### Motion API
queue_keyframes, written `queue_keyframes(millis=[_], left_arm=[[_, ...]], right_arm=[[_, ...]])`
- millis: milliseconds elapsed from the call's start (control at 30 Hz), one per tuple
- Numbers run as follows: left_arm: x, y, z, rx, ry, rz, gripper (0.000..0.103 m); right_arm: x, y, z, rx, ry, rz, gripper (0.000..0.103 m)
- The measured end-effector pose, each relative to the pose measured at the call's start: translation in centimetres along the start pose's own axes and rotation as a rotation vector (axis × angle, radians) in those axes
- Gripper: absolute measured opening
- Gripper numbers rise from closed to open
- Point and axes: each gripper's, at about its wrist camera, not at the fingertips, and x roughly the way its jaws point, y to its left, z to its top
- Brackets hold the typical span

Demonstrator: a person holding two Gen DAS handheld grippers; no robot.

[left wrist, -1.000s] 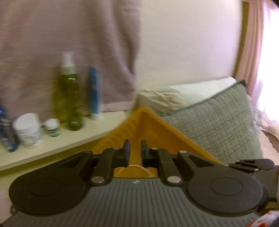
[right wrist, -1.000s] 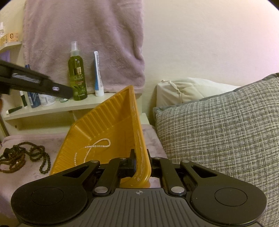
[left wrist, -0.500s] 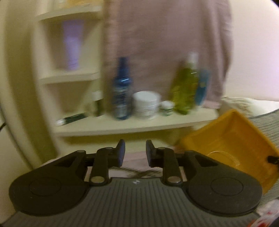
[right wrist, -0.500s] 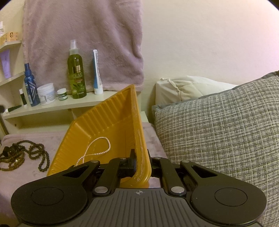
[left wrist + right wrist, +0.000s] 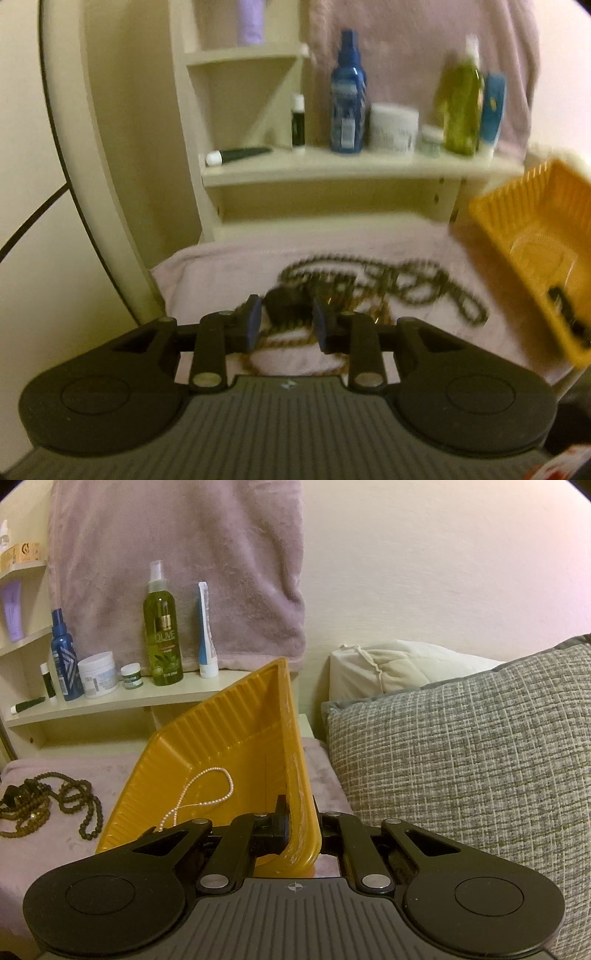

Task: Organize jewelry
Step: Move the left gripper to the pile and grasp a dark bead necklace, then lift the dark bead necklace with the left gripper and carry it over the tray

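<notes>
Dark beaded necklaces [image 5: 388,284] lie in a loose tangle on the pale pink blanket [image 5: 221,269], with a dark lump [image 5: 286,304] at the near end of the heap. Right over that end hover the left tongs [image 5: 286,325], pointing down at the beads, and their jaws have just been opening. They stand a little way apart, nothing pinched between them; the dark lump shows through the gap, though the blur hides whether the tips touch it.

Over to the yellow tray [image 5: 221,746]. It is tipped up on its side, and a thin pearl strand [image 5: 207,790] lies looped on its ribbed floor. The right tongs [image 5: 301,823] are clamped tight on the tray's near rim, one finger inside the wall, the other outside. From the left camera the same tray [image 5: 524,236] sits at the right edge of the blanket, just beyond the beads. In the right view the bead tangle [image 5: 48,805] lies to the tray's left.

Further out, a grey woven cushion [image 5: 461,757] rests just to the tray's right, a cream pillow [image 5: 399,668] behind it. Behind the blanket runs a cream shelf [image 5: 332,170] carrying a blue spray bottle [image 5: 347,92], a white jar [image 5: 393,127], a green bottle [image 5: 162,627] and a blue-and-white tube [image 5: 205,627]. A mauve towel [image 5: 177,554] hangs behind them.
</notes>
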Motion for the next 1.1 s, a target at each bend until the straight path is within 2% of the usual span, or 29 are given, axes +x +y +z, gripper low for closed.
queue_keyframes(millis=[100,167,333,500,633,733,867,1000,1100], left_arm=[[0.7,-0.4,-1.5,0.067,0.034,0.035,0.027],[1.2,-0.1,-2.4,0.063,0.058,0.043,0.027],[2.2,1.2,-3.7,-0.029,0.086,0.051,0.027],[3.1,2.1,-3.9,-0.115,0.079,0.074,0.027],[4.0,2.4,-3.8,-0.143,0.088,0.079,0.020],[4.5,2.3,-3.8,-0.139,0.092,0.084,0.017],[4.6,1.8,-3.6,-0.108,0.101,0.093,0.006],[3.7,1.6,-3.3,-0.084,0.084,0.086,0.006],[1.9,1.5,-2.4,-0.071,0.040,0.066,0.006]], right_arm=[[0.1,-0.1,0.0,-0.004,0.003,0.000,0.007],[0.1,-0.1,0.0,-0.007,0.004,-0.001,0.007],[0.3,-0.2,-0.1,-0.011,0.008,-0.009,0.007],[0.5,-0.3,-0.1,-0.014,0.012,-0.013,0.006],[0.5,-0.3,-0.1,-0.016,0.012,-0.014,0.006],[0.5,-0.3,-0.1,-0.016,0.012,-0.014,0.006],[0.5,-0.3,0.0,-0.016,0.012,-0.013,0.006],[0.5,-0.2,0.0,-0.016,0.010,-0.012,0.006],[0.5,-0.1,0.1,-0.016,0.006,-0.010,0.006]])
